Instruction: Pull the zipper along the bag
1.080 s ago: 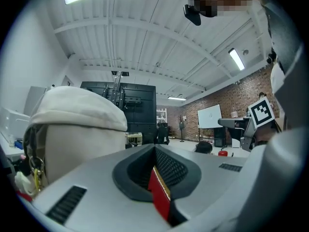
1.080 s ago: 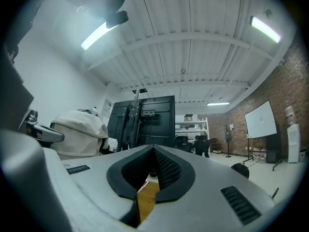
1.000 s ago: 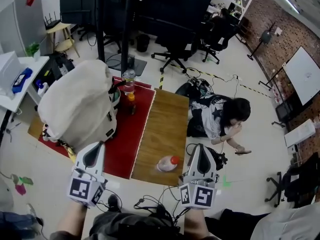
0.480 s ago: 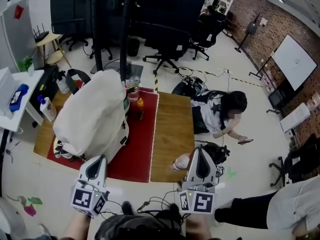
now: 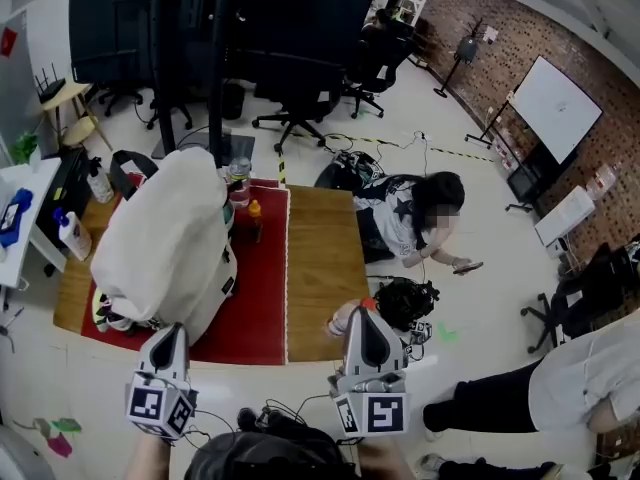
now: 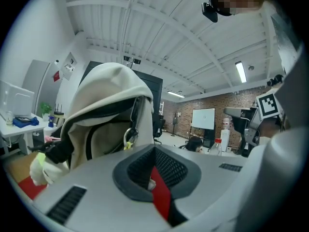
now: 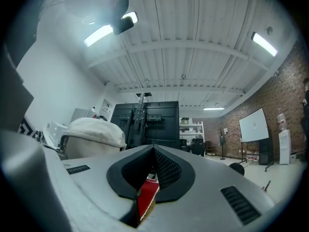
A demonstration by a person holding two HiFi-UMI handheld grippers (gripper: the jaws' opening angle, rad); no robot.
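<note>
1. Head view: a bulky cream fabric backpack (image 5: 165, 243) stands on a red mat (image 5: 255, 303) covering part of a low wooden table (image 5: 320, 263). The grey left gripper (image 5: 171, 332) is near the backpack's front, and the grey right gripper (image 5: 362, 316) is well apart from it.
2. Left gripper view: the jaws are pressed together with nothing between them. The backpack's dark zipper line (image 6: 96, 111) lies ahead.
3. Right gripper view: the jaws are together and empty, with the backpack off to the left.

Wooden table (image 5: 322, 268) with red mat (image 5: 258, 303), bag (image 5: 165, 243)

an office-like lab: brick wall (image 5: 612, 86), whiteboard (image 5: 556, 106), office chairs (image 5: 372, 54), ceiling strip lights (image 7: 264, 43).
</note>
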